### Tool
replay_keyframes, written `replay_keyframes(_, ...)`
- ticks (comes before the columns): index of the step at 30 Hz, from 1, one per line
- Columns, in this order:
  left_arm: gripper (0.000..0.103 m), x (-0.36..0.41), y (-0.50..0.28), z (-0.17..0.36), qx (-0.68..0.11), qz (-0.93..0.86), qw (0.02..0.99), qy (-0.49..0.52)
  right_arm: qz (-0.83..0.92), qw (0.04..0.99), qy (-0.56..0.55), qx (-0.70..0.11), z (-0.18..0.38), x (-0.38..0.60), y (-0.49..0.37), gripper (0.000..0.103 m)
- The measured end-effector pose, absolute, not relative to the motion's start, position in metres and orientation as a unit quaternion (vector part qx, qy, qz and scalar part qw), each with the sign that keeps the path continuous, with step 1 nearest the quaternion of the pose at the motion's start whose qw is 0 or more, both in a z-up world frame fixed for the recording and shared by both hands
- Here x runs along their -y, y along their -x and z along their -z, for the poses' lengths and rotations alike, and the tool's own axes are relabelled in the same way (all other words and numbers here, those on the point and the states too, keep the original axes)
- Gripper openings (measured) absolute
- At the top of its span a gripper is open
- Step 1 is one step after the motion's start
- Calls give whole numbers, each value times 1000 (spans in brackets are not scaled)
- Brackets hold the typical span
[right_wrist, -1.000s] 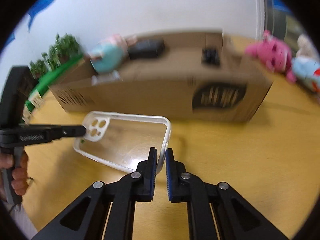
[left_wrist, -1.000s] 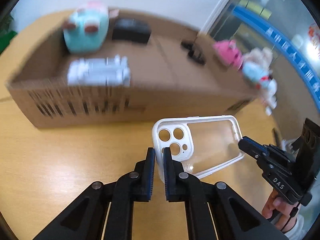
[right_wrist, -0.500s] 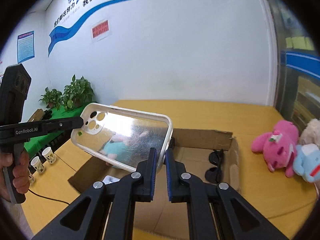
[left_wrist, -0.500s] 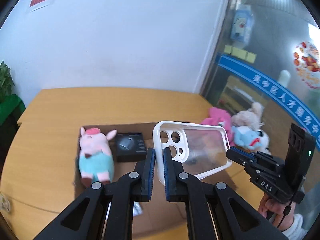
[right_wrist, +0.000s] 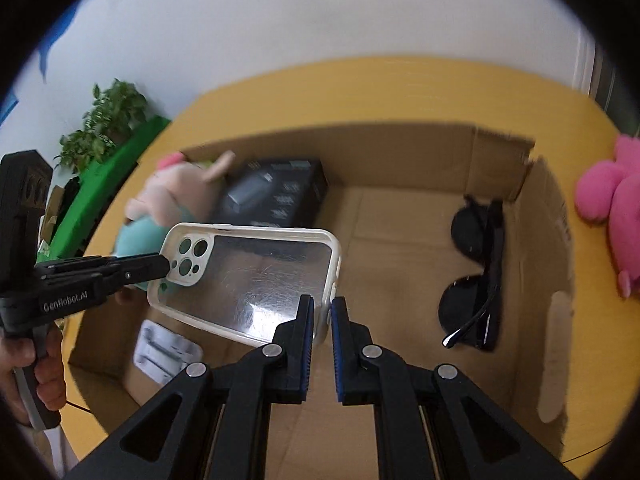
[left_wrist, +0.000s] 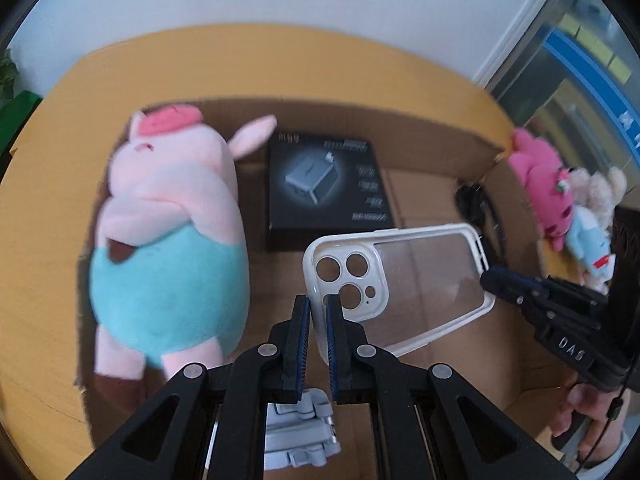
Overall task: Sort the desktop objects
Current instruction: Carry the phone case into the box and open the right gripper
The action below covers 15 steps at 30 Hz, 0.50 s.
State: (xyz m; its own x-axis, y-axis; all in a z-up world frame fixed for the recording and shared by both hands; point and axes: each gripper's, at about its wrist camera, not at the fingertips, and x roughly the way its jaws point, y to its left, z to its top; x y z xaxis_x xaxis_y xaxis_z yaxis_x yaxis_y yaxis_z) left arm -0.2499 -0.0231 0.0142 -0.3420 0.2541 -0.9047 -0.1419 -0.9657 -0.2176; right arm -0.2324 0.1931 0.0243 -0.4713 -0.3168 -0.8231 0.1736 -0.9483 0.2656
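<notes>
A clear phone case with a white rim (left_wrist: 416, 280) hangs above the open cardboard box (left_wrist: 436, 140). My left gripper (left_wrist: 318, 312) is shut on its camera-end edge. My right gripper (right_wrist: 322, 314) is shut on the opposite short edge of the phone case (right_wrist: 256, 276). In the left wrist view the right gripper (left_wrist: 490, 278) shows at the case's far end. In the right wrist view the left gripper (right_wrist: 162, 266) shows at the camera end.
Inside the box lie a pink and teal plush pig (left_wrist: 168, 240), a black charger box (left_wrist: 326, 184), black sunglasses (right_wrist: 478, 276) and a white plastic part (right_wrist: 166, 350). Pink and pale plush toys (left_wrist: 560, 204) sit on the yellow table right of the box (right_wrist: 556, 248).
Both grippers carried the phone case up from the table in front of the box and then tilted down over the box, so the case now hangs above the box's inside.
</notes>
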Motion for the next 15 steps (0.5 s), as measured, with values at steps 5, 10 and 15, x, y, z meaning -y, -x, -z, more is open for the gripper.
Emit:
replay_keyframes(5,5,9,267,20,27,-791,109,601,818,130,-555,82,7,-199,250,8)
replay_keyframes(10,5,3,267,37,19,-783,102,614,796,116,-589,71,31,-195,251,10)
replay_keyframes(15,18,19,246,15,52,-798,111,590,805,134,-575,62,20,-188,235,27)
